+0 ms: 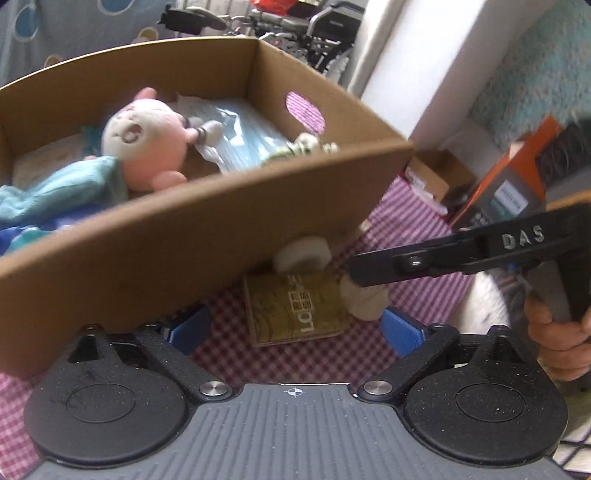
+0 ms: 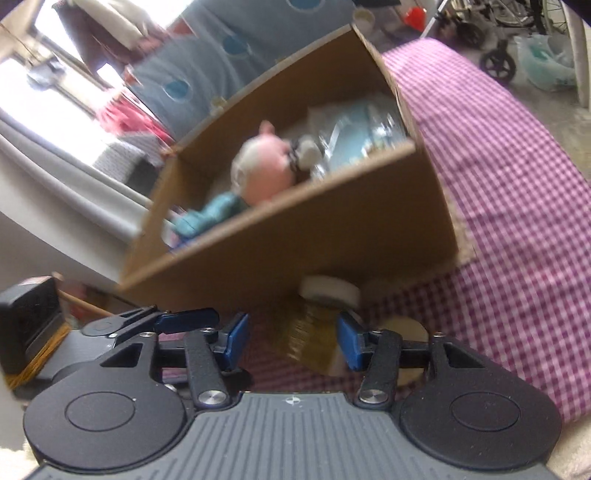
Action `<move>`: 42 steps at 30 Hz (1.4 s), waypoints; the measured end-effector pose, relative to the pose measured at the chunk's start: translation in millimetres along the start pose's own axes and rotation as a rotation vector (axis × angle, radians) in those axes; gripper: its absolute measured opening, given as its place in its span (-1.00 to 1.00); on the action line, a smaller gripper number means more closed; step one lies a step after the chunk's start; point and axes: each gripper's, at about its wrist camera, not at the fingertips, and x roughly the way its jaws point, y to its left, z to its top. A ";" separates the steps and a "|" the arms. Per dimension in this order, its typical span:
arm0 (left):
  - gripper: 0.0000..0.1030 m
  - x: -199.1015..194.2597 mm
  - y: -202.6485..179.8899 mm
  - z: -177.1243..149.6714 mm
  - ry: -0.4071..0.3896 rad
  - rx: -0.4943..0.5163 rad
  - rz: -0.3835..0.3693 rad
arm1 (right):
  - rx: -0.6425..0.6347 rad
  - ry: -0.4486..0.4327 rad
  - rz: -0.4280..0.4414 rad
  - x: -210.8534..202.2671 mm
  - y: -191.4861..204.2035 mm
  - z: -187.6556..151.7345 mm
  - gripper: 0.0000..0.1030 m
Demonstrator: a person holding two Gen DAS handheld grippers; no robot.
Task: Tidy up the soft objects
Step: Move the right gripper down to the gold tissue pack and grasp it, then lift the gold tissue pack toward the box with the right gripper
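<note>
**Cardboard box of soft toys, both grippers low in front**

Brown cardboard box [image 1: 207, 236] fills upper left of the left wrist view on pink checked cloth [image 1: 295, 354]. Inside: pink round plush doll [image 1: 147, 144], teal fabric [image 1: 62, 192], crinkly plastic pack [image 1: 243, 133]. Below the box, a gold packet [image 1: 299, 310] with white round pads [image 1: 306, 253]. Left gripper [image 1: 295, 328] jaws wide apart, nothing held. Right gripper [image 2: 291, 338] jaws part open around the blurred packet, probably not touching.

Bright window [image 2: 55, 48] with pale curtain, pink-checked cloth [image 2: 517, 206] over the surface, folded wheelchair [image 1: 295, 26] behind, white wall [image 1: 424, 66]
</note>
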 end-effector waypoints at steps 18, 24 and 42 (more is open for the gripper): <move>0.62 17.1 -1.7 -19.0 0.030 0.024 0.046 | -0.078 0.124 -0.052 54.7 22.8 -2.2 0.01; 0.63 8.9 8.1 -30.0 0.027 0.000 0.097 | -0.111 0.117 -0.079 60.9 31.3 -3.0 0.00; 0.35 -37.1 -15.5 -29.0 -0.091 0.069 0.184 | -0.133 0.035 -0.050 39.1 59.7 -13.2 -0.09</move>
